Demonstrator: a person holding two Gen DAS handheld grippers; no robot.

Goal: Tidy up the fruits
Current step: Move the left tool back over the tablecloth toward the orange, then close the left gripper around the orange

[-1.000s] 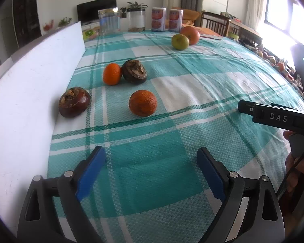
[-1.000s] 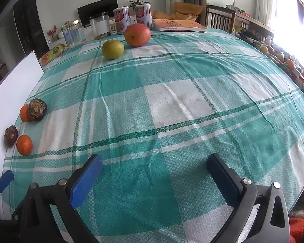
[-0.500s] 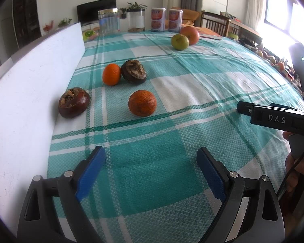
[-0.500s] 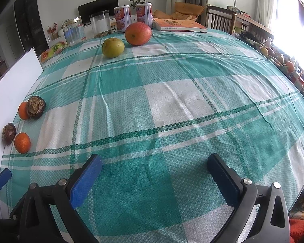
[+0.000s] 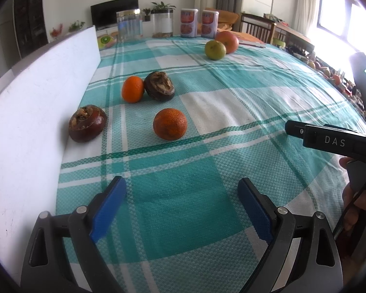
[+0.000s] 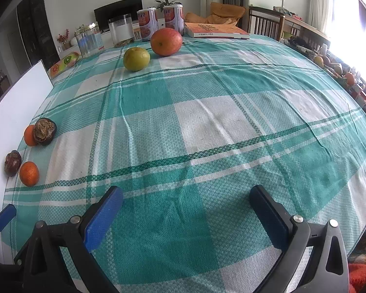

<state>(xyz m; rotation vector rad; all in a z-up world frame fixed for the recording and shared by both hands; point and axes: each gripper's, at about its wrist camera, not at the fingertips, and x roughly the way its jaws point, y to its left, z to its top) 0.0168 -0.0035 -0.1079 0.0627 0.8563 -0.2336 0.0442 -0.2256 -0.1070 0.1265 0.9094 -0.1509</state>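
The left gripper [image 5: 181, 210] is held tilted down over the checked tablecloth [image 5: 207, 102], its blue-padded jaws spread wide with only bare cloth between them; nothing is gripped. The right gripper [image 6: 186, 216] is held in a like downward tilt, its jaws equally wide apart and empty. In the left wrist view the right gripper's black body marked "DAS" is seen at 3 o'clock, with part of the person's hand [image 5: 353, 200] beneath it, cut off by the frame edge.

Six fruits are counted on the cloth. Two small oranges are noted: the near orange [image 5: 170, 123] at 12 o'clock from the left jaws, and the far orange [image 5: 132, 89] beyond it at 11 o'clock, touching a dark brown fruit [image 5: 159, 86]. A second brown fruit [image 5: 87, 123] lies at 10 o'clock, against the white board [image 5: 31, 112]. A green fruit [image 6: 136, 58] and a large red-orange fruit [image 6: 166, 41] sit just beside each other at the far end, at 12 o'clock in the right wrist view.

Two printed cans [image 6: 147, 24] and two clear jars [image 6: 121, 33] stand behind them. The book [image 6: 214, 30] title cannot be read. Items along the window side are washed out by glare and cannot be identified.
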